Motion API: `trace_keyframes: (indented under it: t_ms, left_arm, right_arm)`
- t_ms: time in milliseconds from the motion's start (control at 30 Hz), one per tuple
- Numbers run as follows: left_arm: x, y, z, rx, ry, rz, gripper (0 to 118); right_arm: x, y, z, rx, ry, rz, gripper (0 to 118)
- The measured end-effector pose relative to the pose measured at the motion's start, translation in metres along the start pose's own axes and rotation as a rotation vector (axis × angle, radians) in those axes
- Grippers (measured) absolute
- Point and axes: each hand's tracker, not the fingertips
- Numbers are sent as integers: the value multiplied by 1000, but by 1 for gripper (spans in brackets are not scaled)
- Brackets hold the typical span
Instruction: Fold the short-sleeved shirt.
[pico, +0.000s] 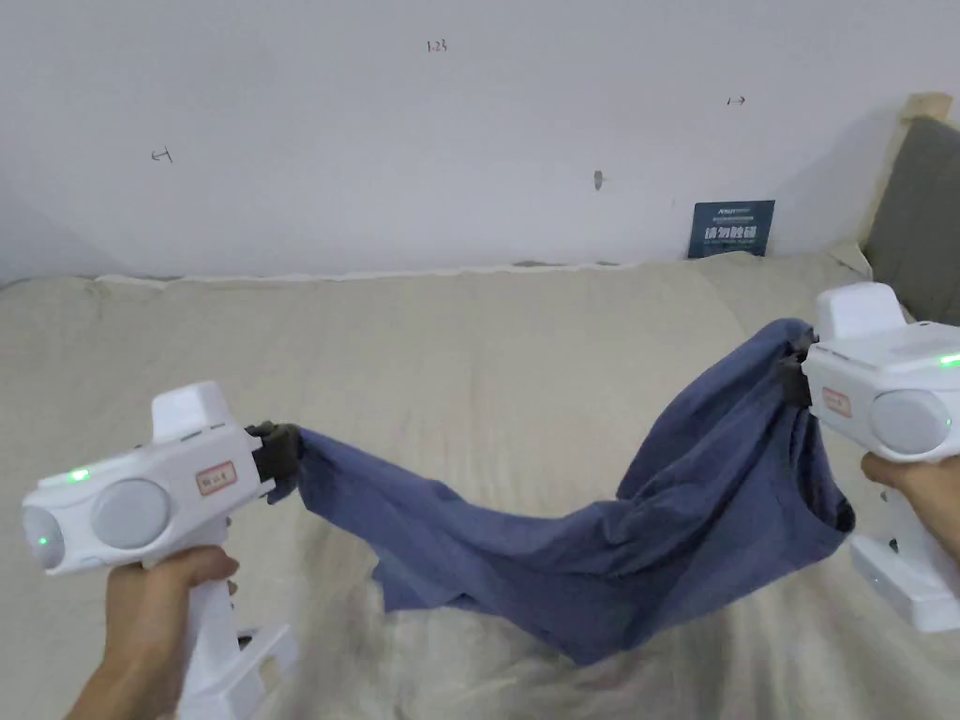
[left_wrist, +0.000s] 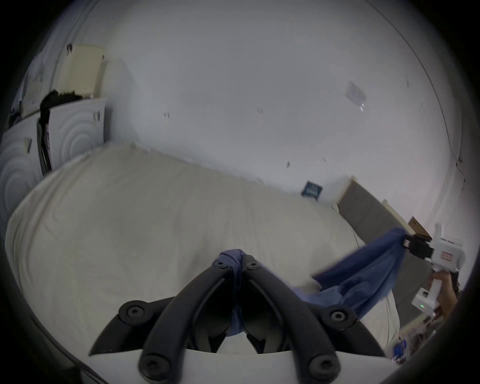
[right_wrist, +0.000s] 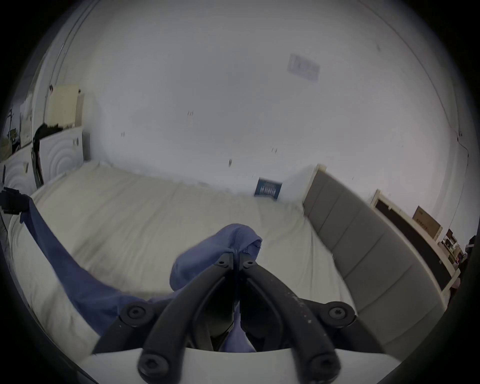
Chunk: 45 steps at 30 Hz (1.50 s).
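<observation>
the blue shirt (pico: 600, 534) hangs stretched between the two grippers above the bed (pico: 469, 337), sagging in the middle so that its lowest fold touches the beige sheet at about 6 o'clock in the head view. the left gripper (pico: 281, 452) sits at 8 o'clock there, held by the left hand (pico: 155, 609), and its jaws are closed tight on one bunched edge of the shirt; in the left gripper view the cloth (left_wrist: 235, 262) is pinched between the two black jaws and pokes out past their tips. the right gripper (pico: 795, 370) sits at 3 o'clock in the head view, higher than the left one, held by the right hand (pico: 914, 487). its jaws are also clamped on the shirt, and in the right gripper view a puff of blue fabric (right_wrist: 220, 249) bulges around the closed tips. a grey headboard (pico: 914, 216) stands at 2 o'clock, beside a white wall (pico: 422, 141) with a small dark sign (pico: 731, 228) leaning against it.
</observation>
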Motion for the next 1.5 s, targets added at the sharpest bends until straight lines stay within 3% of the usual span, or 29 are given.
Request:
trace_keyframes:
  t_ms: [133, 233, 367, 667, 867, 1100, 1300, 1500]
  left_arm:
    - [-6, 79, 3, 93, 93, -48, 6]
    - [-9, 133, 5, 148, 149, -22, 6]
    - [-11, 189, 1, 247, 245, -82, 6]
    - [-34, 214, -30, 312, 345, -84, 6]
    - [-74, 129, -54, 172, 381, -99, 6]
    - [-123, -18, -53, -69, 414, -64, 6]
    - [-158, -137, -16, -278, 434, 27, 6]
    - [-171, -212, 32, -372, 457, 33, 6]
  right_arm:
    - [23, 56, 6, 85, -34, -32, 5]
    - [38, 93, 6, 145, -22, -100, 5]
    - [49, 132, -8, 197, 10, -128, 5]
    - [28, 145, -52, 256, 28, -134, 5]
    - [-5, 78, -88, 110, 83, -175, 5]
    - [-39, -69, -104, -150, 110, -220, 5]
    - [-51, -188, -65, -347, 118, -283, 5]
    - [-45, -263, -4, -431, 109, -367, 5]
